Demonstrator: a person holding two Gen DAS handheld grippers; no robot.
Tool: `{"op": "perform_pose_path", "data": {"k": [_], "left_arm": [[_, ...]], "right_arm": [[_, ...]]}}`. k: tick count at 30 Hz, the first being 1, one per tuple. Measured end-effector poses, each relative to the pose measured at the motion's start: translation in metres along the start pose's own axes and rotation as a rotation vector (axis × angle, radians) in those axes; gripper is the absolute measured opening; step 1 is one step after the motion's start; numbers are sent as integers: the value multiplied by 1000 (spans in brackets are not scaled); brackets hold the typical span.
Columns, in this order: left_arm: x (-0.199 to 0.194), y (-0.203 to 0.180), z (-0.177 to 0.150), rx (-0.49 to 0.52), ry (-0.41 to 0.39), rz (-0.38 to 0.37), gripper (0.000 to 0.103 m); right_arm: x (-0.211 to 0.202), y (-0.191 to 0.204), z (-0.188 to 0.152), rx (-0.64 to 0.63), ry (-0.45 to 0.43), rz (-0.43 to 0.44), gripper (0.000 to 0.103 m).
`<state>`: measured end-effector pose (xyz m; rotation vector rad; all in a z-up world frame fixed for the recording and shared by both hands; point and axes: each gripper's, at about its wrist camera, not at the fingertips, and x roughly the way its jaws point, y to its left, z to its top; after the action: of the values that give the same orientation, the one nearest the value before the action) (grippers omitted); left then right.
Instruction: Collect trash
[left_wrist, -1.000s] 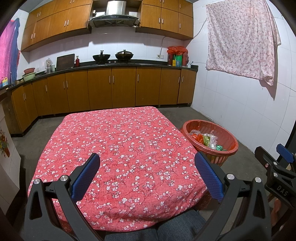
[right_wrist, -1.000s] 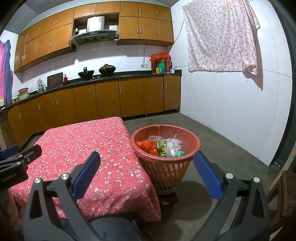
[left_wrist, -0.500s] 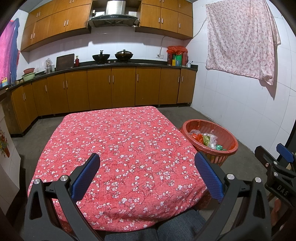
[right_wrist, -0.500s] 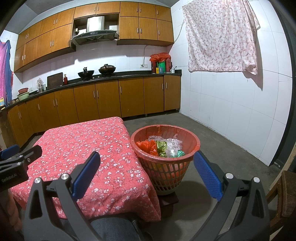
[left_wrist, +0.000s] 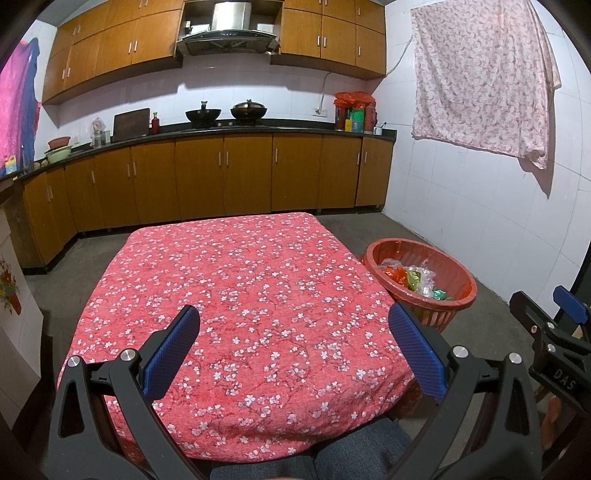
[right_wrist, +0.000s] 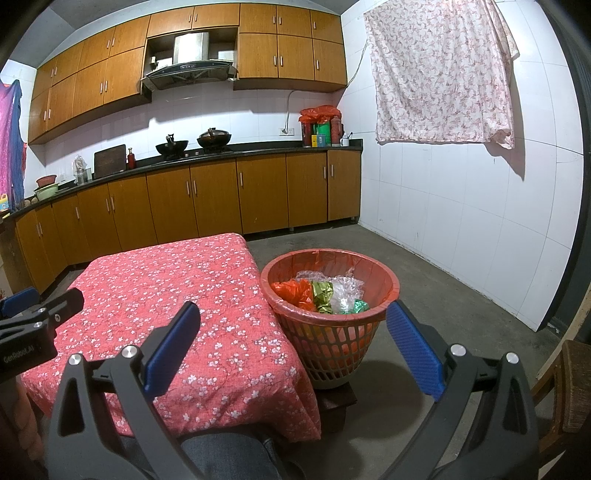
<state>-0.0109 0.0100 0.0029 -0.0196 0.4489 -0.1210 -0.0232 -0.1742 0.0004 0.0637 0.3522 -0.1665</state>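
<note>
— Where's the trash?
— In my red plastic basket (right_wrist: 334, 343), just beside the table: an orange bag (right_wrist: 295, 291), a green-gold foil wrapper (right_wrist: 322, 295), crumpled clear plastic (right_wrist: 345, 291).
— And the basket?
— Upright, red-lined, on a low stand.

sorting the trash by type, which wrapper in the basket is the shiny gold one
The gold foil wrapper lies mid-heap in the red basket, between the orange plastic bag and the clear crinkled plastic. The smaller foil piece nearby is green.

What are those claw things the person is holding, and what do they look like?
Two matching handheld grippers: the left gripper and the right gripper have black plastic frames with silver bolts, and two fingers padded in textured blue. White lettering marks their sides. The person wears dark blue trousers.
</note>
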Motion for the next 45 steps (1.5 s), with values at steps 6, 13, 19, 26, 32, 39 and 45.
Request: {"op": "perform_pose_path", "data": {"k": [6, 13, 19, 26, 32, 39, 45], "left_arm": [[0, 0, -2, 3, -4, 5, 101], [3, 6, 3, -2, 0, 2, 101], [4, 8, 4, -3, 3, 0, 101], [4, 8, 4, -3, 4, -1, 101], [4, 7, 4, -4, 3, 0, 101], [4, 7, 5, -3, 4, 0, 101], [4, 8, 5, -4, 5, -2, 101]], "right_arm": [[0, 0, 0, 1, 2, 0, 99], [-2, 0, 0, 2, 2, 0, 99], [-1, -1, -1, 2, 4, 0, 99], [-2, -1, -1, 3, 4, 0, 99], [-1, -1, 0, 3, 4, 0, 99], [-1, -2, 0, 3, 5, 0, 99], [-1, -2, 0, 3, 5, 0, 99]]}}
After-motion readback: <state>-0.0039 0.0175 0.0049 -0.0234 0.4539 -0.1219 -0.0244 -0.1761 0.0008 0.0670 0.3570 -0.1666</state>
